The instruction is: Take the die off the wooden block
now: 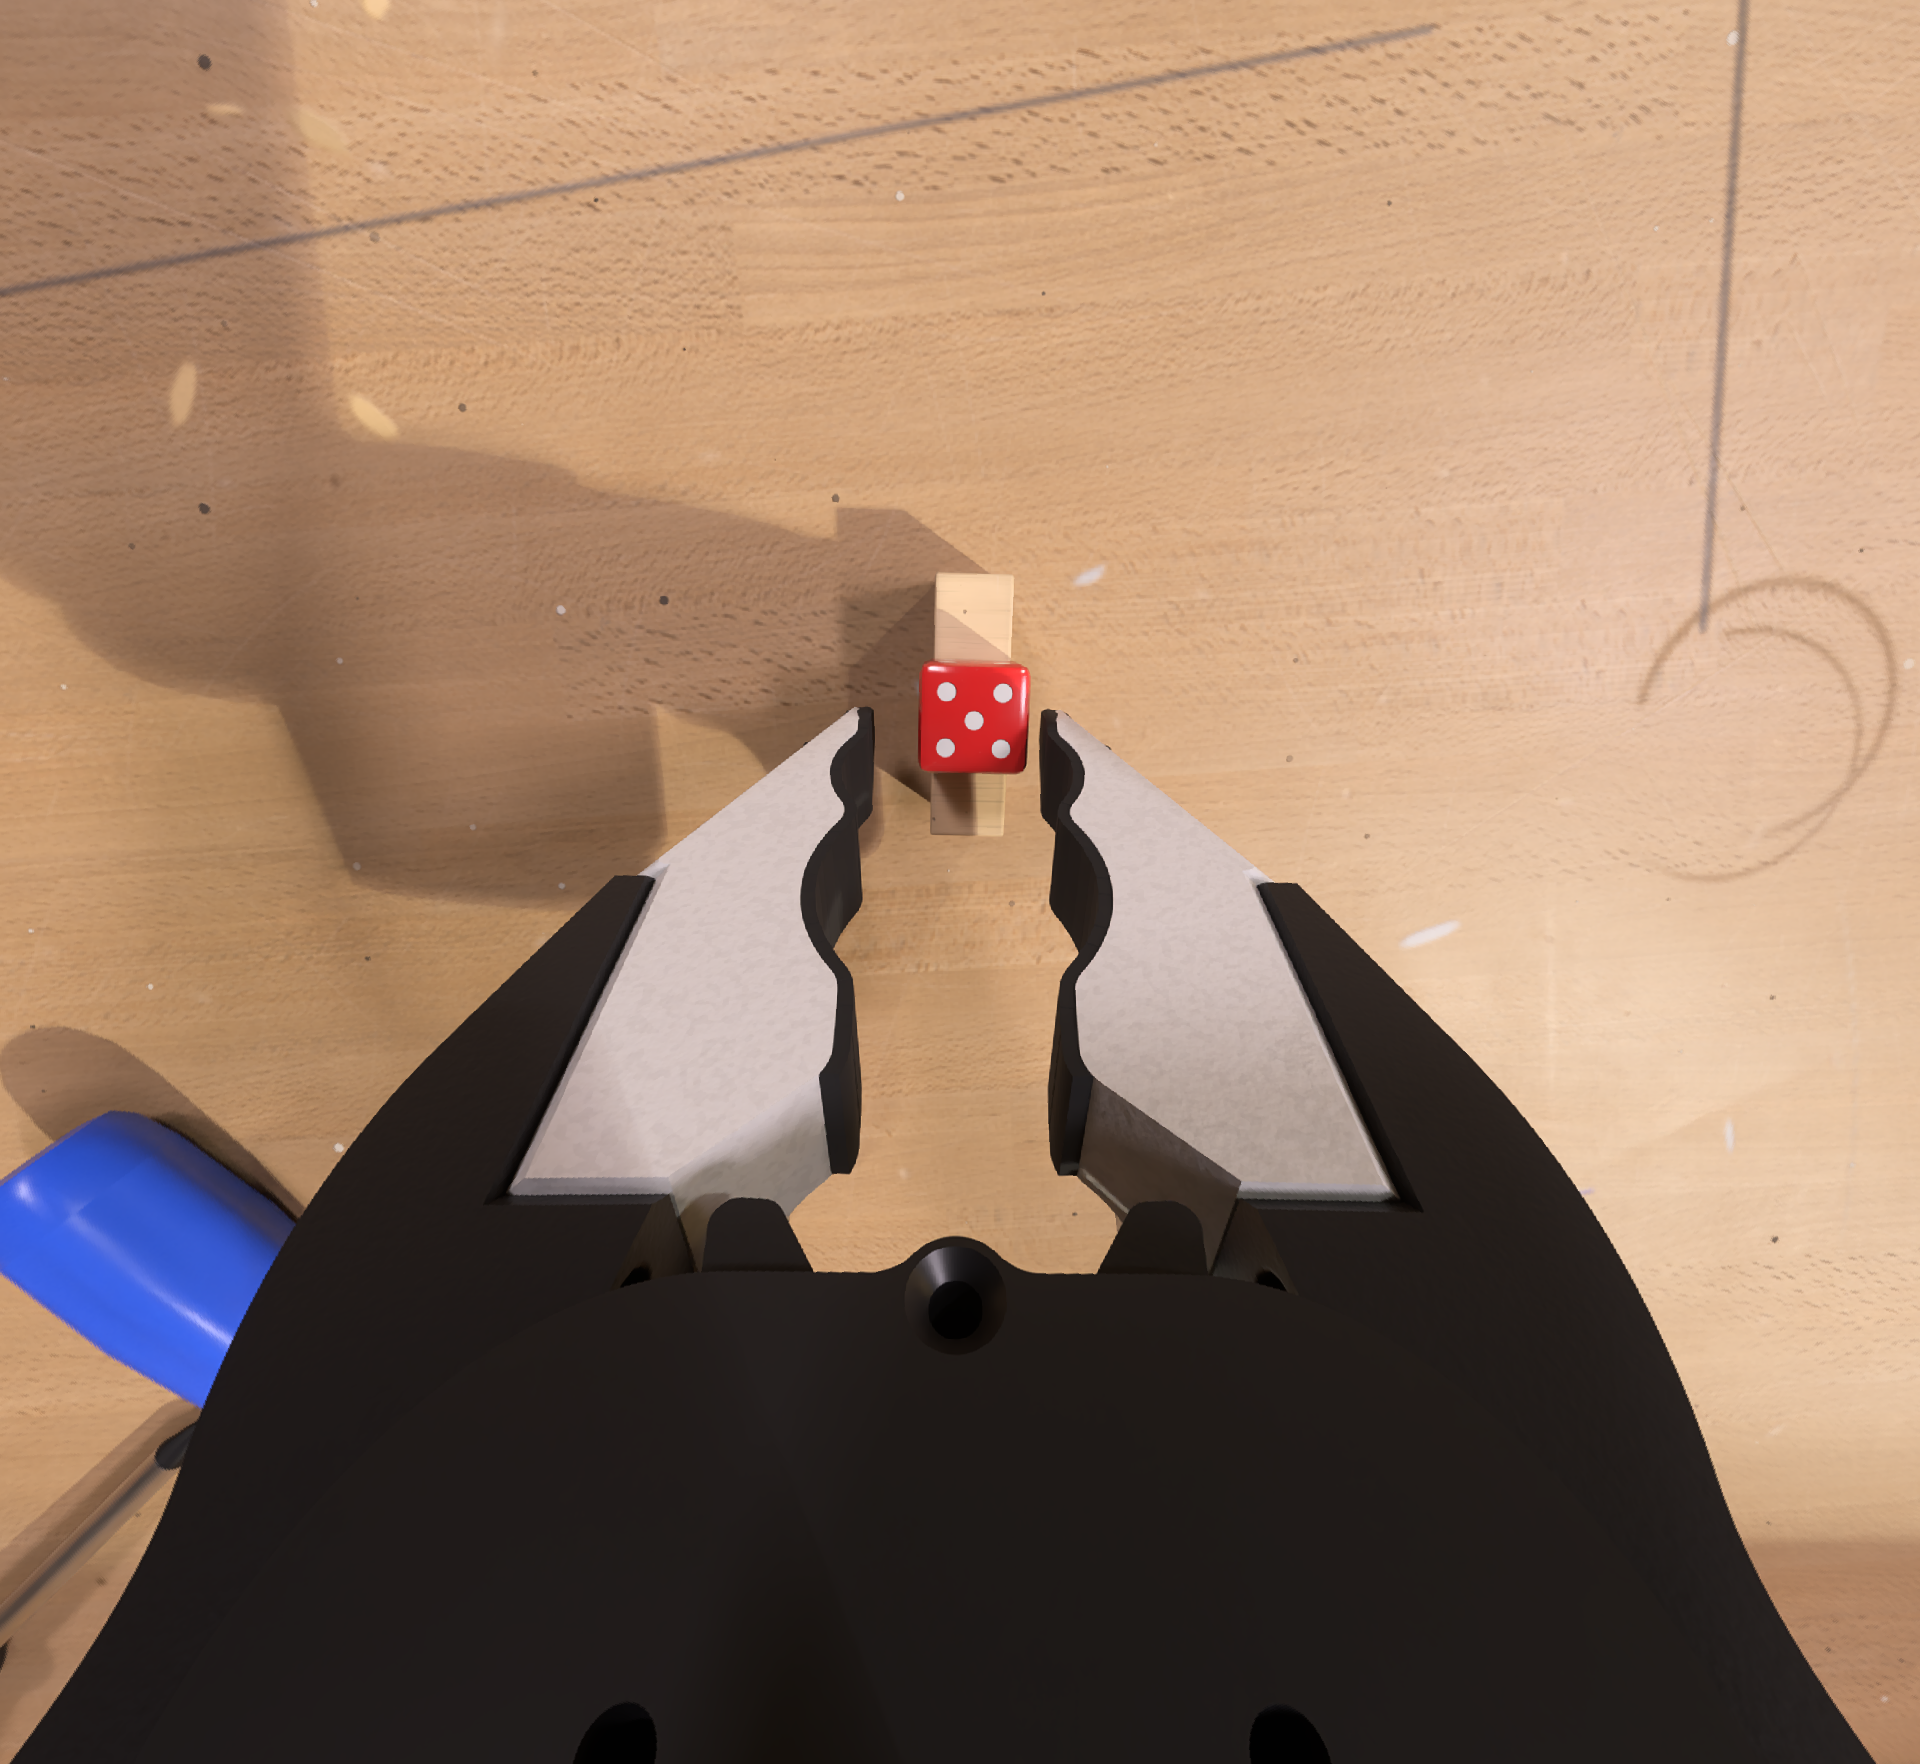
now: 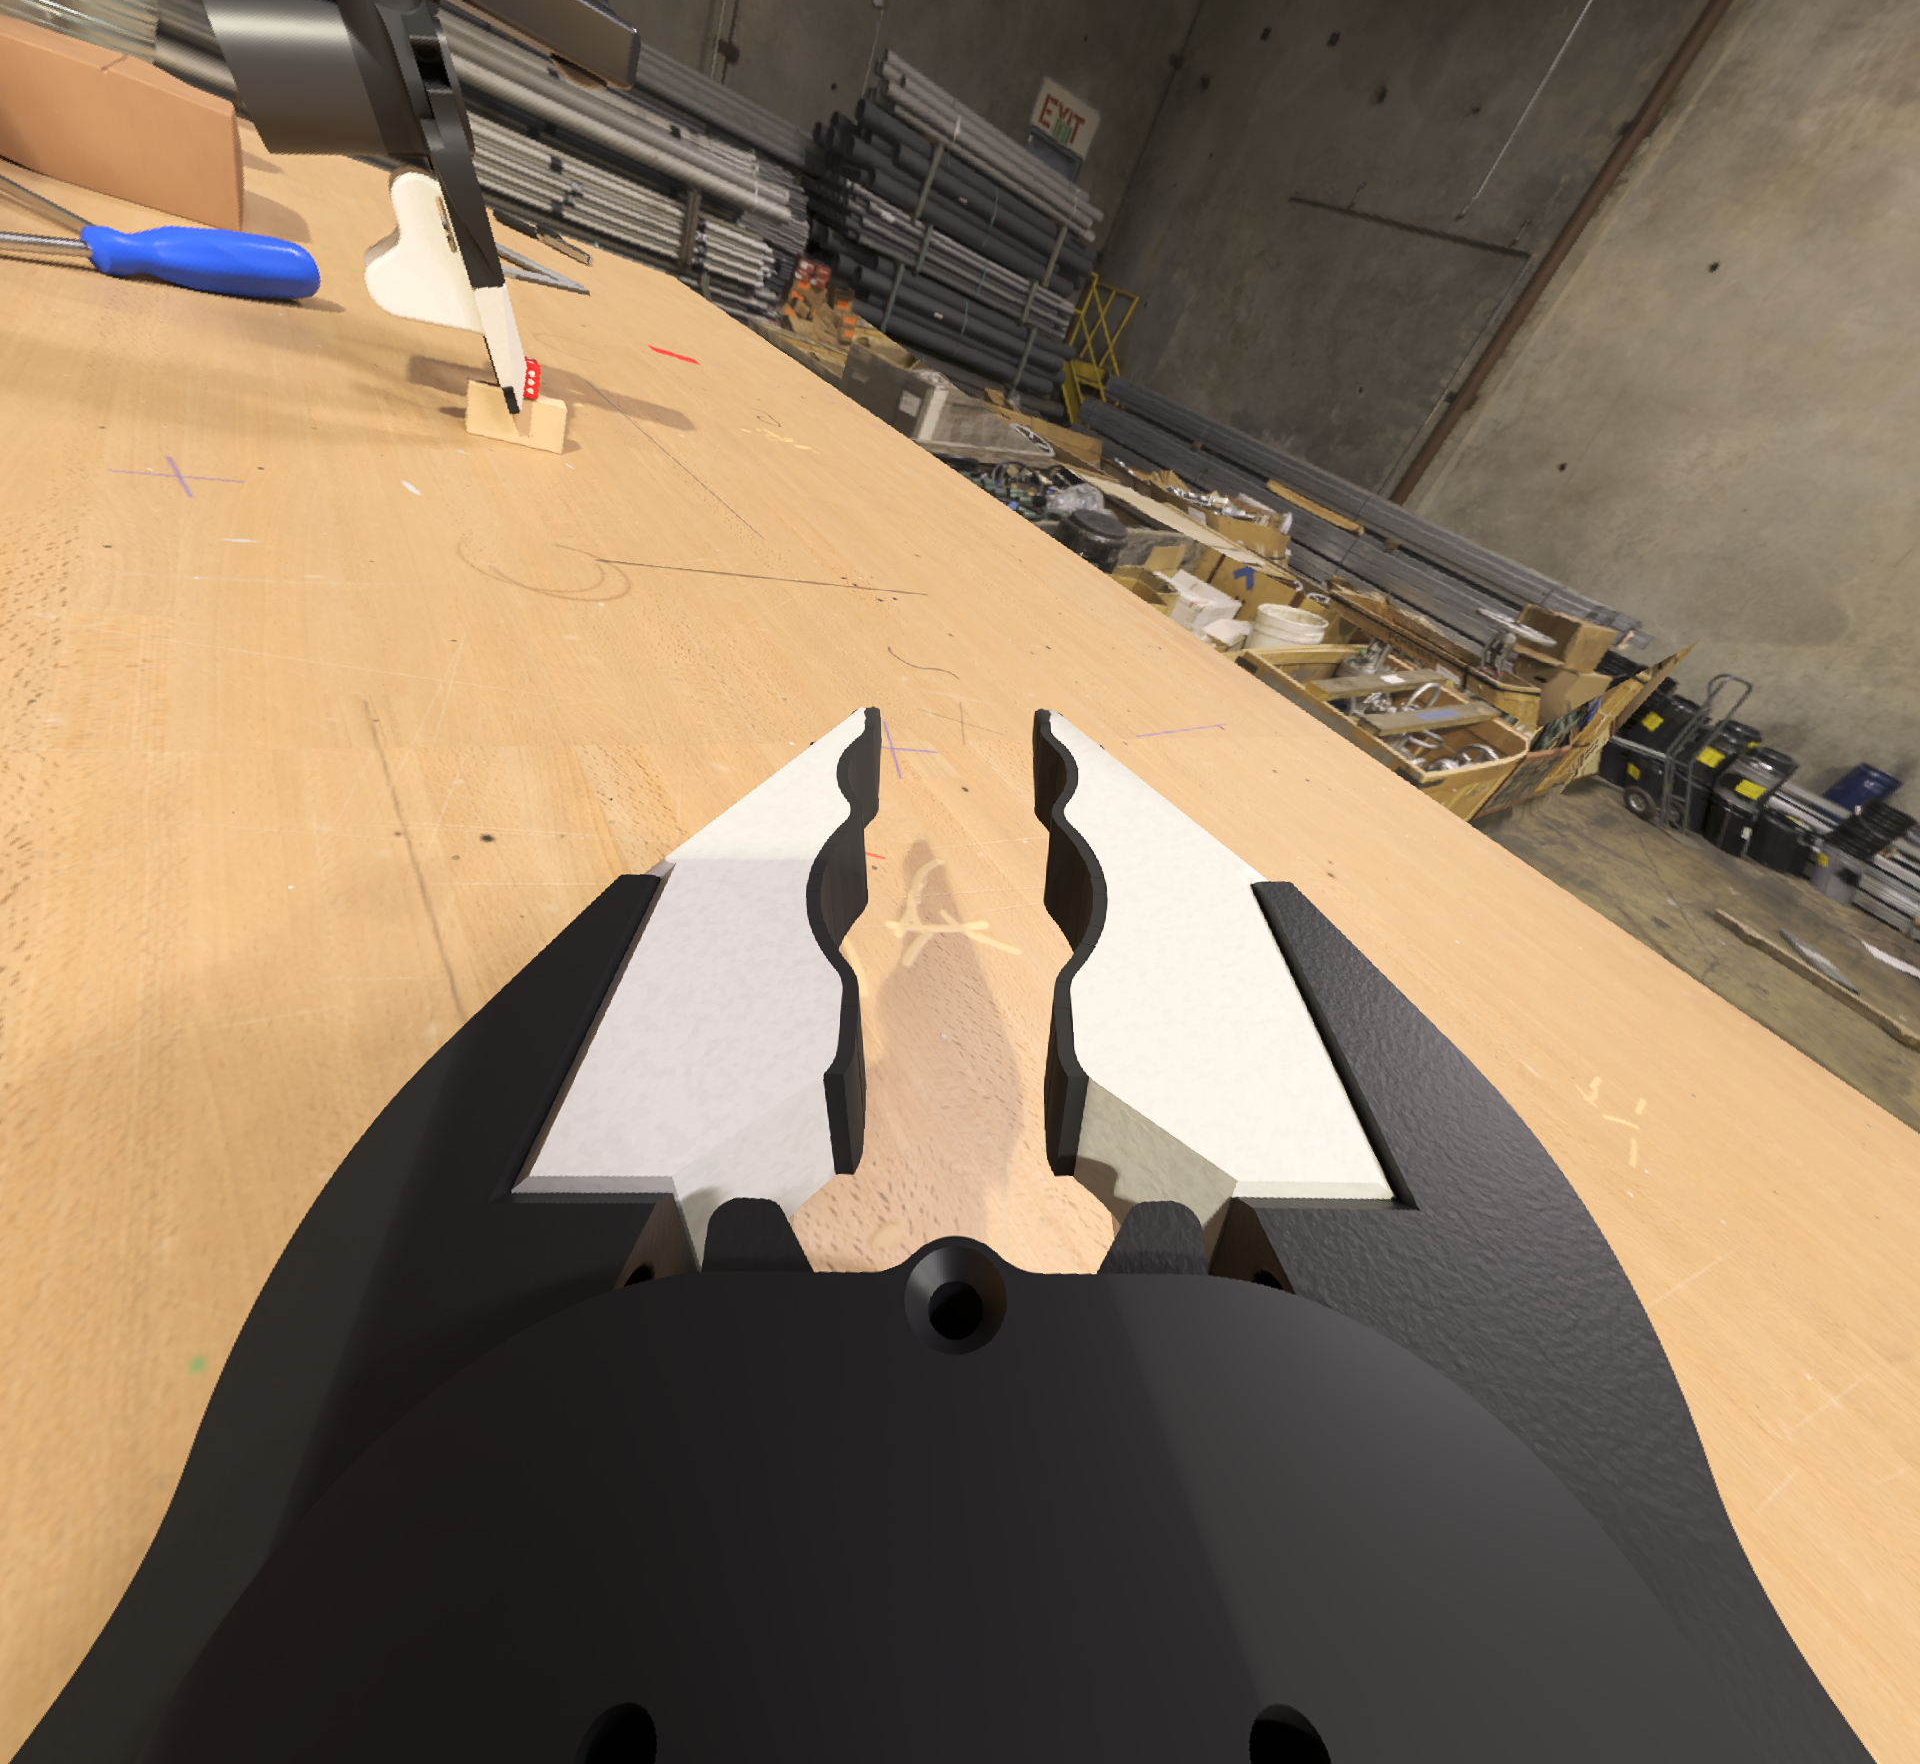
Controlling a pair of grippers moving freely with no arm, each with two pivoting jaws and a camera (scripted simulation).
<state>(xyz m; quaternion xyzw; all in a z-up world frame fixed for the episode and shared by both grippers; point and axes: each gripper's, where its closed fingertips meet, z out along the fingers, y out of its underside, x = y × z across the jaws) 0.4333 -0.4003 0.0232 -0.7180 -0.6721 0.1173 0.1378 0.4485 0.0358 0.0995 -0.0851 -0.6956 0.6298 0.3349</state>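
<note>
Jaws of your left gripper (image 1: 956, 727) stood open, flanking the die (image 1: 974, 719) on the block (image 1: 974, 613); you next needed to close, then lift. Your right gripper (image 2: 954, 727) gaped empty, well apart.

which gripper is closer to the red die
Left. The left gripper is open with its fingertips either side of the red die on the wooden block; the right gripper hangs open far across the table.
</note>
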